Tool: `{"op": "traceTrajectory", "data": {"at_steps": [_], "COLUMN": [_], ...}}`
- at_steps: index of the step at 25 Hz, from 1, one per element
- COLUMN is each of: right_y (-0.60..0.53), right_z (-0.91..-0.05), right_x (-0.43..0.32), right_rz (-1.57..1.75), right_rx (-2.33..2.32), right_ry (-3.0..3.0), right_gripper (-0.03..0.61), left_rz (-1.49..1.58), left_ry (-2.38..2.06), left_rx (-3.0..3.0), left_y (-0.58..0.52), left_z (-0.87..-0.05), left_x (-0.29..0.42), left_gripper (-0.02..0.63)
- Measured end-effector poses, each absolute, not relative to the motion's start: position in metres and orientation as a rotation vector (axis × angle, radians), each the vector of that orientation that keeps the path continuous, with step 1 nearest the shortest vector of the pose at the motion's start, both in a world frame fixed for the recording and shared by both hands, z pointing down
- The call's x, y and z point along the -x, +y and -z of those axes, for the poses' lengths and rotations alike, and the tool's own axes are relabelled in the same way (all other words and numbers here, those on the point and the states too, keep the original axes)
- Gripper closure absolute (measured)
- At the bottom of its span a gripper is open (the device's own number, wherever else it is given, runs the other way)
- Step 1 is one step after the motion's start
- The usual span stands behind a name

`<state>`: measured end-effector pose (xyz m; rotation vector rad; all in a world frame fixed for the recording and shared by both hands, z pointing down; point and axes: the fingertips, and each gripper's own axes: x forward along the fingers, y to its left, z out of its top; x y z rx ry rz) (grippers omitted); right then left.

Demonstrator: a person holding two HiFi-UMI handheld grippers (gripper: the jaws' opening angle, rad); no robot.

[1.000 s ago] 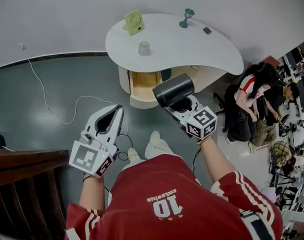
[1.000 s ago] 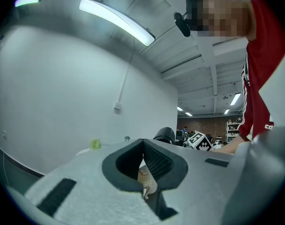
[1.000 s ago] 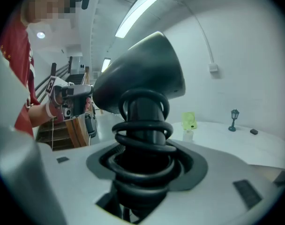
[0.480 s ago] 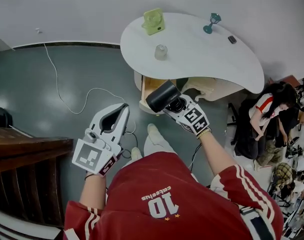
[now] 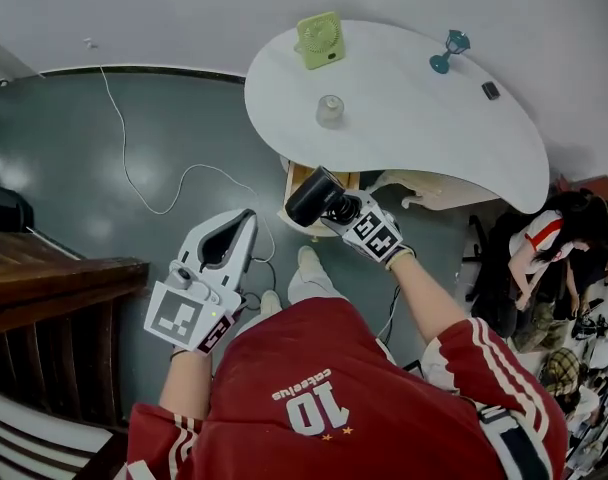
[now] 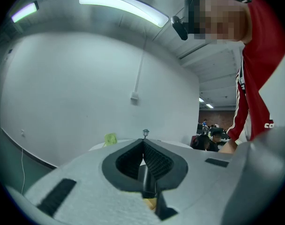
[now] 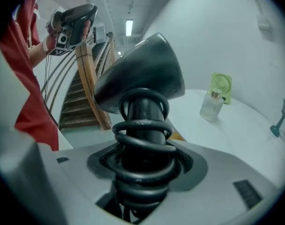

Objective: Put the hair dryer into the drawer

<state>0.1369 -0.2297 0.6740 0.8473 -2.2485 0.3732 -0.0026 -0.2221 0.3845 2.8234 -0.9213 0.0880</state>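
Since the earlier frame the right gripper [image 5: 339, 208] has dropped toward the open drawer [image 5: 300, 176] under the white bench [image 5: 414, 128], carrying the black hair dryer [image 5: 312, 194] with it. Its jaws stand wide and clamp the dryer's handle (the cord [image 7: 141, 139] is wound round it in coils). In the head view the barrel overlaps the drawer's front edge; whether it is inside I cannot tell. The left gripper [image 5: 242, 226] hangs at lower left, well apart, jaws pressed together on nothing. On the bench stand a green fan [image 5: 320, 38], a glass bottle [image 5: 330, 109] and a small teal lamp figure [image 5: 450, 50].
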Motion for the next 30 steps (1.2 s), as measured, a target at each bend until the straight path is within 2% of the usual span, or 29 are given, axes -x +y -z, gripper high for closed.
{"op": "traceTrajectory", "data": {"at_steps": [9, 30], "right_y": [-0.234, -0.260], "right_z": [-0.735, -0.823], "right_x": [-0.148, -0.168], "right_rz": [-0.307, -0.310], "right_rx": [-0.588, -0.469], "right_ry": [-2.135, -1.920], "right_gripper": [0.316, 0.313], "left_rz": [-0.188, -0.245], "left_ry": [-0.997, -1.086], "left_rx": [-2.780, -2.694], "left_y": [-0.237, -0.251], "left_z": [-0.401, -0.435], "left_x": [-0.002, -0.001], "left_gripper": [0.614, 0.615]}}
